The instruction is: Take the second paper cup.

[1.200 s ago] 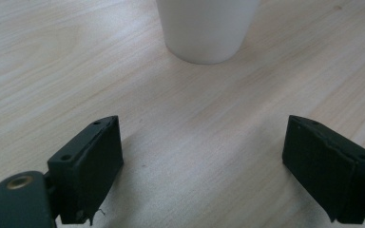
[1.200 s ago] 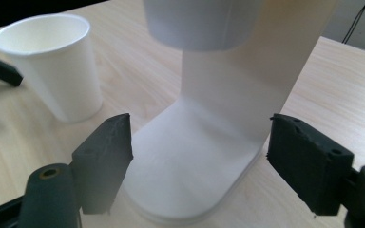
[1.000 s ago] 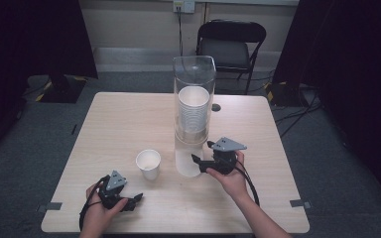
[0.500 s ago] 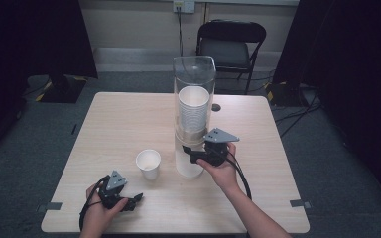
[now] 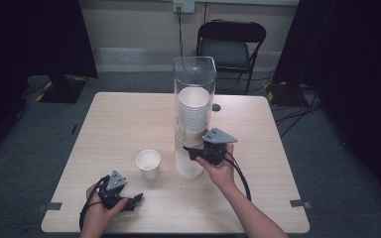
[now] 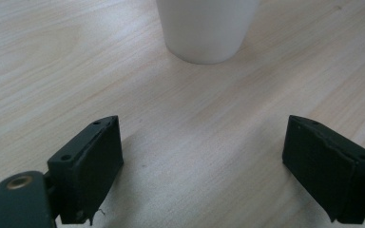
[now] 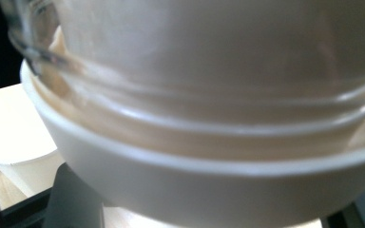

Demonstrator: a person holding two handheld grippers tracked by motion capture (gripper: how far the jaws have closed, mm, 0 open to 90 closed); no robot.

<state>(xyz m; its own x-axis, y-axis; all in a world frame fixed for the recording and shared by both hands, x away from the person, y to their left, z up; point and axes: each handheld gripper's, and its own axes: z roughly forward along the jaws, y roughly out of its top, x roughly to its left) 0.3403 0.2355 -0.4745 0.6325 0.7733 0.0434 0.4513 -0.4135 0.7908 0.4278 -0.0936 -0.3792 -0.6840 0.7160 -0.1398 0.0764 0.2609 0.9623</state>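
We see that our right gripper (image 5: 192,153) has moved up to the cup dispenser (image 5: 194,94), its grip unclear, while our left gripper (image 5: 135,199) stays wide open, empty, below the paper cup (image 5: 149,163).

A cup dispenser (image 5: 194,94) stood mid-counter (image 5: 124,119), a stack of cups (image 5: 193,111) inside — a lone cup (image 5: 149,164) to its left, nearer the person. Behind the counter, a chair (image 5: 231,45). The right tool (image 5: 192,152) sat at the dispenser's base, the left tool (image 5: 135,199) near the front edge.
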